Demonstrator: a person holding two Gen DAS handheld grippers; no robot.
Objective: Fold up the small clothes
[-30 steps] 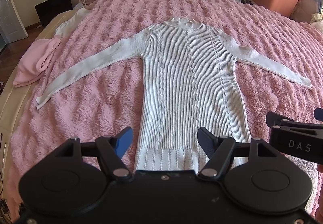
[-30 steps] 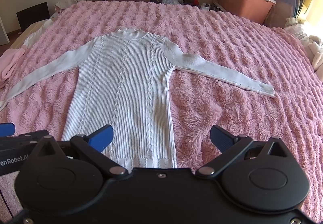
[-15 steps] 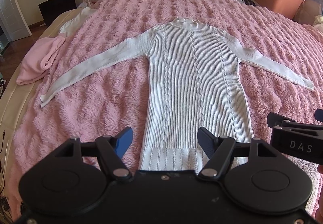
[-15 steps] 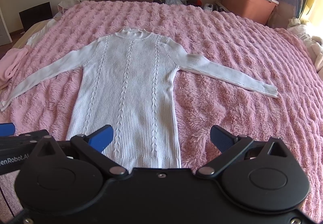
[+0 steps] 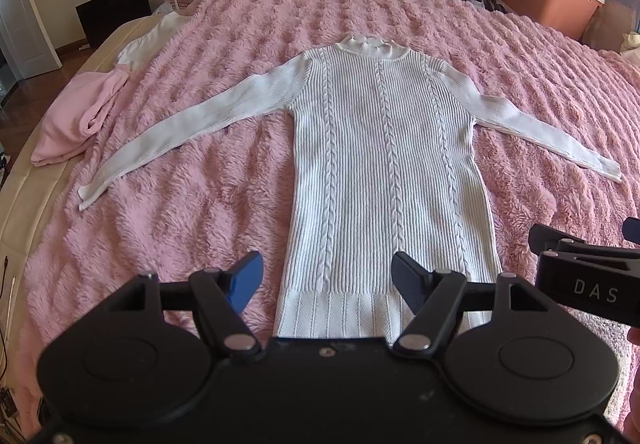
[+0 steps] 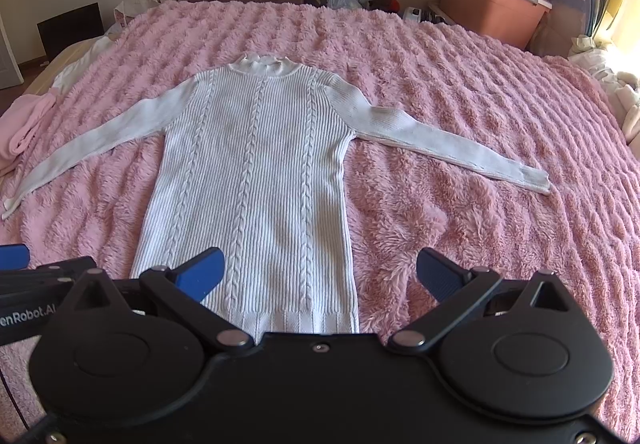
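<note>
The sweater (image 5: 386, 171) lies flat on the pink blanket (image 6: 460, 83) of the bed, sleeves spread; its hem is partly hidden behind both tools. Left gripper (image 5: 326, 278) and right gripper (image 6: 320, 276) hover near the hem, jaws released and empty. Bare blanket surrounds it; clutter lines the far wall.

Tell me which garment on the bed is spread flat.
The white cable-knit sweater, mid-blanket, sleeves out to both sides. The pink garment and the other white one lie bunched at the bed's edge.
</note>
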